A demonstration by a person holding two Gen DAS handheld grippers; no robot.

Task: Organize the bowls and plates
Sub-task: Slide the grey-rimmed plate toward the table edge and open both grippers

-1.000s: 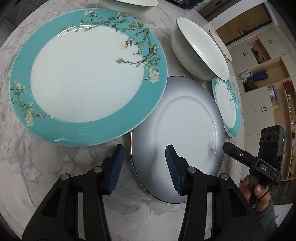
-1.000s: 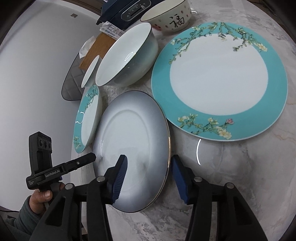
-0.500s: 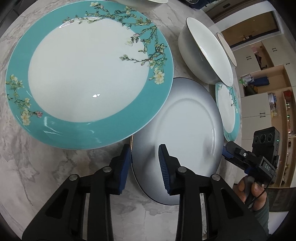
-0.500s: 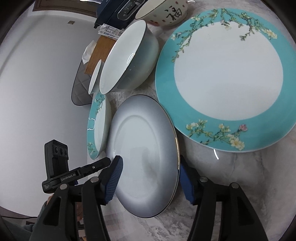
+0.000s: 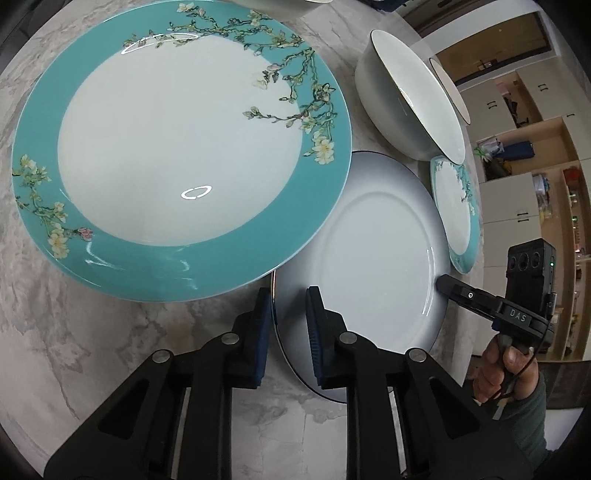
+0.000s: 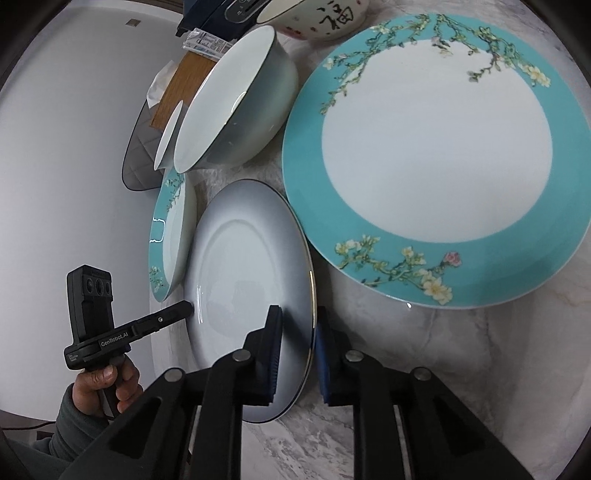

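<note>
A pale grey plate (image 5: 369, 254) with a dark rim lies on the marble table; it also shows in the right wrist view (image 6: 247, 266). My left gripper (image 5: 288, 317) straddles its near rim, jaws narrowed around the edge. My right gripper (image 6: 299, 343) straddles the opposite rim, jaws likewise close around the edge. A large teal-rimmed floral plate (image 5: 177, 144) lies beside it and overlaps its edge; in the right wrist view it is at the right (image 6: 436, 155). A small teal plate (image 5: 456, 210) and a white bowl (image 5: 406, 99) sit beyond.
A smaller bowl (image 6: 168, 136) sits behind the white bowl (image 6: 236, 99). A cream bowl with a red character (image 6: 325, 18) stands at the back, with a wooden box (image 6: 184, 85) and a dark appliance (image 6: 221, 11). The table edge (image 6: 162, 332) runs close to the grey plate.
Both grippers have moved in onto the grey plate's rim from opposite sides and their jaws have narrowed around the edge. The plates and bowls have not shifted.
</note>
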